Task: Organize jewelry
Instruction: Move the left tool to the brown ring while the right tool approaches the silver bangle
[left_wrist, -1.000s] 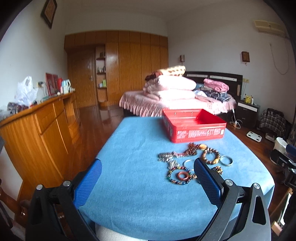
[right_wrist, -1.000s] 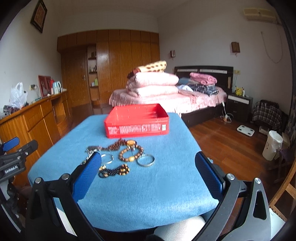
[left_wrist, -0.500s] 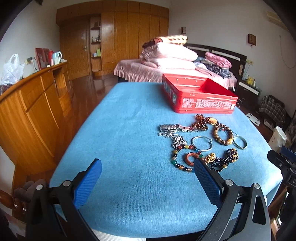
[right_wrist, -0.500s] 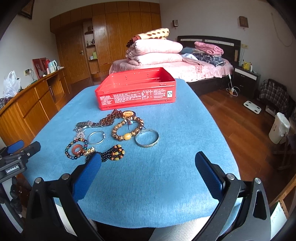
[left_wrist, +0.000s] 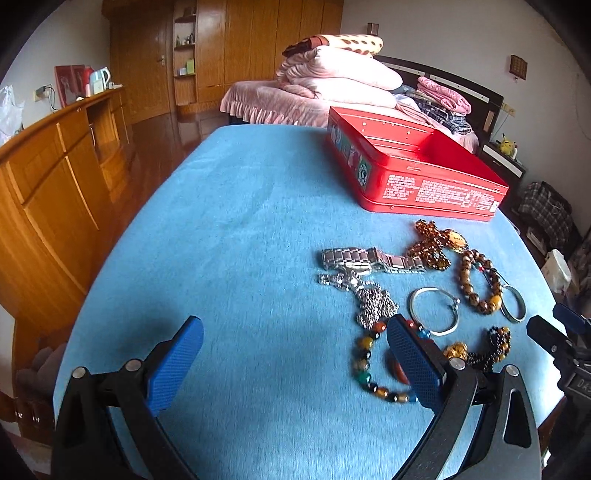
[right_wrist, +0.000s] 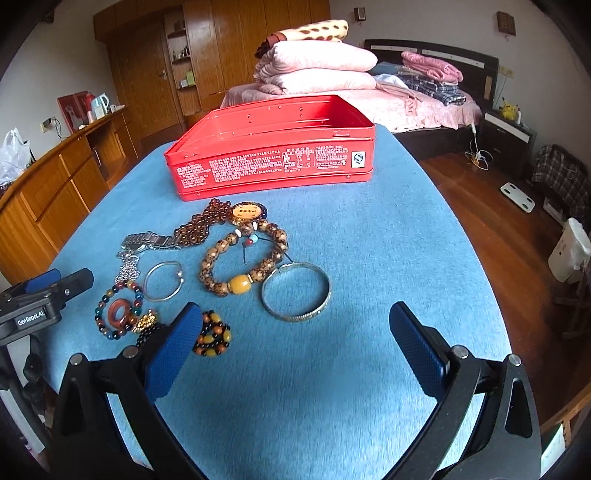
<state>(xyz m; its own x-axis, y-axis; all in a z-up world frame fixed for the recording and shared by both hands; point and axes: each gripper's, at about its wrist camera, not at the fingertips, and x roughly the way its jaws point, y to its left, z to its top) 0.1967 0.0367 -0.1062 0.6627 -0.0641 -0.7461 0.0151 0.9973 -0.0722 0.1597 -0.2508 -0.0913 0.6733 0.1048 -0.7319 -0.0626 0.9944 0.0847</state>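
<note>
Both tools hang over the near edge of the blue-clothed worktop (right_wrist: 369, 258), jaws spread wide and holding nothing: the left tool (left_wrist: 293, 360) toward the near left corner, the right tool (right_wrist: 295, 343) nearer the middle. Scattered jewelry lies between them and the open red metal tin (right_wrist: 273, 162) toward the far edge: a brown wooden bead bracelet (right_wrist: 243, 258), an engraved silver bangle (right_wrist: 295, 291), a thin silver hoop (right_wrist: 164, 280) and a multicoloured bead bracelet (right_wrist: 118, 310).

red tin (right_wrist: 273, 158) open, empty | bracelets (right_wrist: 243, 262) clustered on cloth before it
</note>
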